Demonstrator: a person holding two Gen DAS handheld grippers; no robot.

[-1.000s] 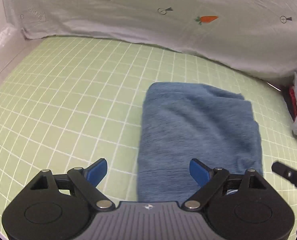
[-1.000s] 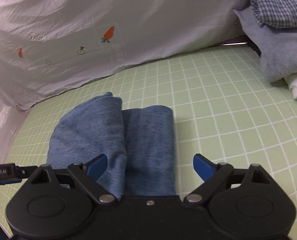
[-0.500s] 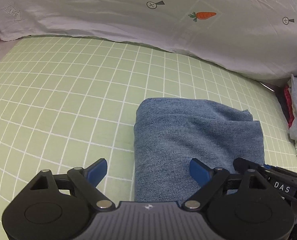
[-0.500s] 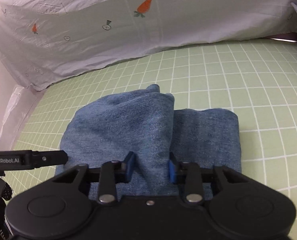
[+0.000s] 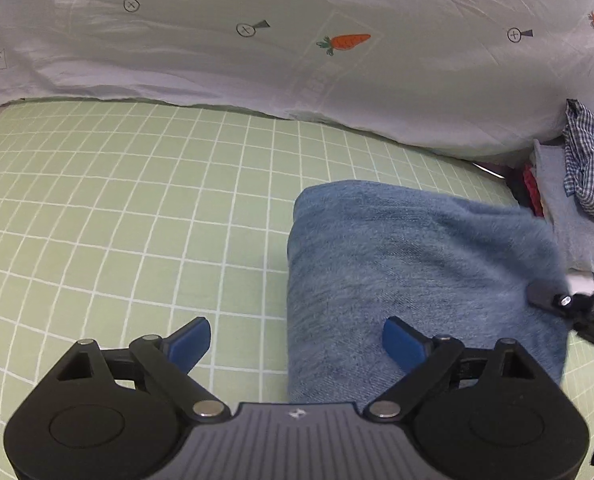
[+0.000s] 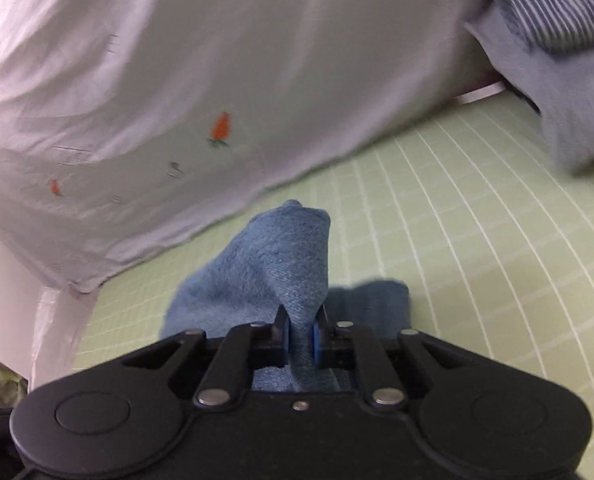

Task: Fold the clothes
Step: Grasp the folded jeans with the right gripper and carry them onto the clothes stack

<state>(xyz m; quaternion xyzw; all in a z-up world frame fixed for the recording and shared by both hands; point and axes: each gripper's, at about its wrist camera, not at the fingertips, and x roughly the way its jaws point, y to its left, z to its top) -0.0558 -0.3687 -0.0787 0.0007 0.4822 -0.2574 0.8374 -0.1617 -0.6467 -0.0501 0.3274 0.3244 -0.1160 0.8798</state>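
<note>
The folded blue jeans (image 5: 417,276) lie on the green checked table (image 5: 137,208), near its right side. The right tongs (image 6: 300,336) are clamped on a raised fold of the jeans (image 6: 273,264), which stands up between the blue pads. The left tongs (image 5: 297,340) hang spread wide above the jeans' near left edge, holding nothing. A white sheet with carrot prints (image 5: 297,40) runs along the far side of the table. A pile of clothes (image 5: 585,184) sits at the right.
</note>
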